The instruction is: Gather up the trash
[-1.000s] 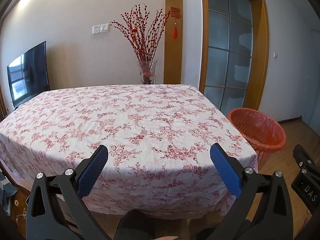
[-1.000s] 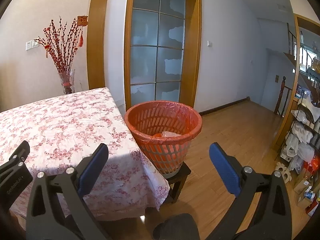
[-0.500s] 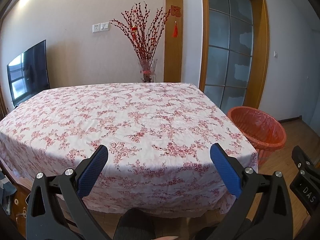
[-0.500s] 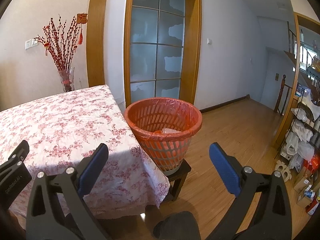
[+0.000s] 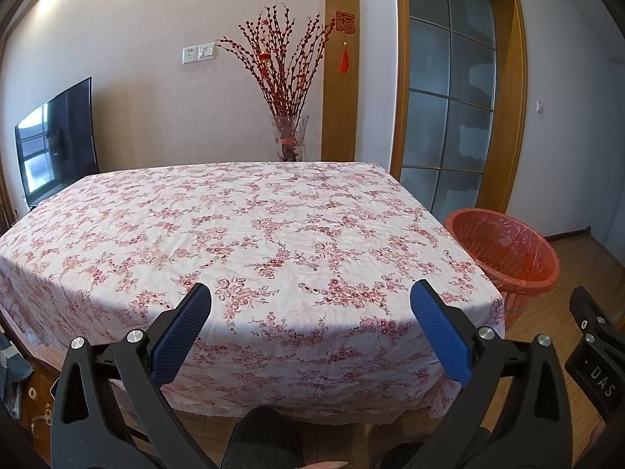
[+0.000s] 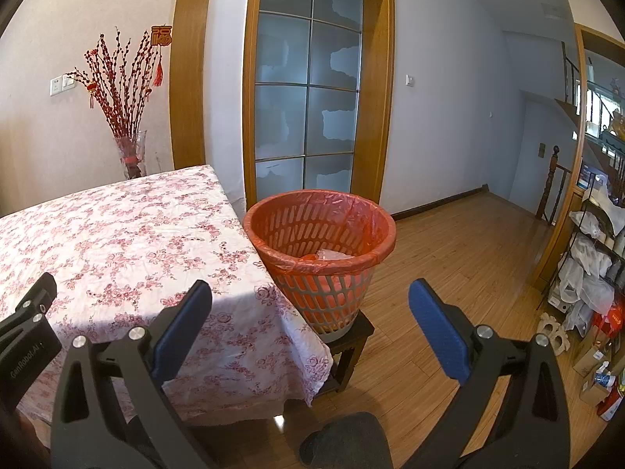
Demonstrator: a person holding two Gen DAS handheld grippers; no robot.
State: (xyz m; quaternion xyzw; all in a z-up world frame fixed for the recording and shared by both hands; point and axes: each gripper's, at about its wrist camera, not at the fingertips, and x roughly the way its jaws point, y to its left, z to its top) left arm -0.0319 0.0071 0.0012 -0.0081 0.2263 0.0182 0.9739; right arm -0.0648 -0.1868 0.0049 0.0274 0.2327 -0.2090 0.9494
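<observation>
A floral tablecloth (image 5: 250, 234) spreads ahead of the left gripper (image 5: 310, 305), bare of litter. Both it and the right gripper (image 6: 310, 301) gape, holding nothing. The lined orange wastebasket (image 6: 320, 258), ahead of the right gripper, holds what may be clear wrapping. Scan the floor before reaching.

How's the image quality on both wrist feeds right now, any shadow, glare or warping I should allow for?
Left wrist view: sharp; a shadow band crosses the near edge of the tablecloth, the TV reflects window light, and fisheye bends the door frame. Right wrist view: also sharp; the same shadow falls on the cloth's near corner, the trash basket is evenly lit, and the black corners are lens vignetting.
</observation>
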